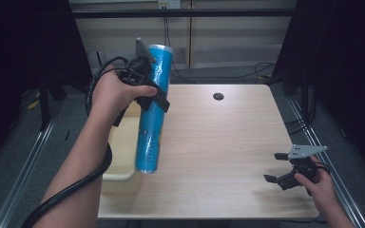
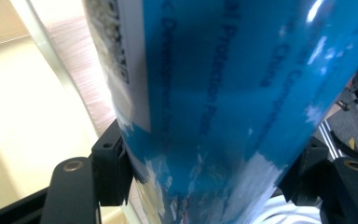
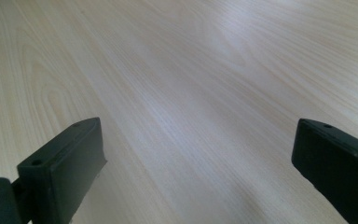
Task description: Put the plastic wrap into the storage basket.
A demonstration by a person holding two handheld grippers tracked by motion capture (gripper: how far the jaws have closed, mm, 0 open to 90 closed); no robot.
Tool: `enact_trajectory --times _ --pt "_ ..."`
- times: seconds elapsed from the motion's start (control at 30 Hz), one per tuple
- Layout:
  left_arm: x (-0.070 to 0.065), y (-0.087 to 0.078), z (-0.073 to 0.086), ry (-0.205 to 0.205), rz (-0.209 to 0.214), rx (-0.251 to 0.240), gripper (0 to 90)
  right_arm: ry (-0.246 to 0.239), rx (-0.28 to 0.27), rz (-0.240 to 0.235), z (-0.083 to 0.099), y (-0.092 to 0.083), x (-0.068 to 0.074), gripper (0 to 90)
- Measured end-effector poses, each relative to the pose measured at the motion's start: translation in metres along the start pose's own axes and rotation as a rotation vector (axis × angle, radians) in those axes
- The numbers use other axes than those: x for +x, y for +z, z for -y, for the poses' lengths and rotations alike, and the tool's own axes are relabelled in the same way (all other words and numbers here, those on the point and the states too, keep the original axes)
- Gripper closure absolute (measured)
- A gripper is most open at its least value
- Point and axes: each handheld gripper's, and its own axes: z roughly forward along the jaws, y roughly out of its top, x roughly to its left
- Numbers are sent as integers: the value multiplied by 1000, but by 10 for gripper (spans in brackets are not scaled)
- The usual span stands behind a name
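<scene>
A tall blue tube point(image 1: 153, 109) with printed text hangs nearly upright over the table's left side, its lower end above the edge of a cream bin. My left gripper point(image 1: 148, 84) is shut on the blue tube's upper part. In the left gripper view the blue tube point(image 2: 214, 102) runs between both black jaws, which press its sides. My right gripper point(image 1: 275, 167) rests low at the table's right front, open, with nothing between its fingers point(image 3: 60, 168). Bare wood lies under my right gripper point(image 3: 198, 172).
A cream bin point(image 1: 121, 156) sits at the table's left edge, partly under the tube. The light wooden table point(image 1: 218, 142) has a dark round hole point(image 1: 218, 96) near its back. Cables lie on the floor behind.
</scene>
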Motion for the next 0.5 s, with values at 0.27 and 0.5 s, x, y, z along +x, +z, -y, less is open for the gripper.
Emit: enact_trajectory --times 0.27,0.5 --pt "5 -7 9 -11 2 0 323 2 0 0 -1 -1 1 21" --pt "14 -13 20 -40 -3 12 323 -2 2 2 -2 1 1 21"
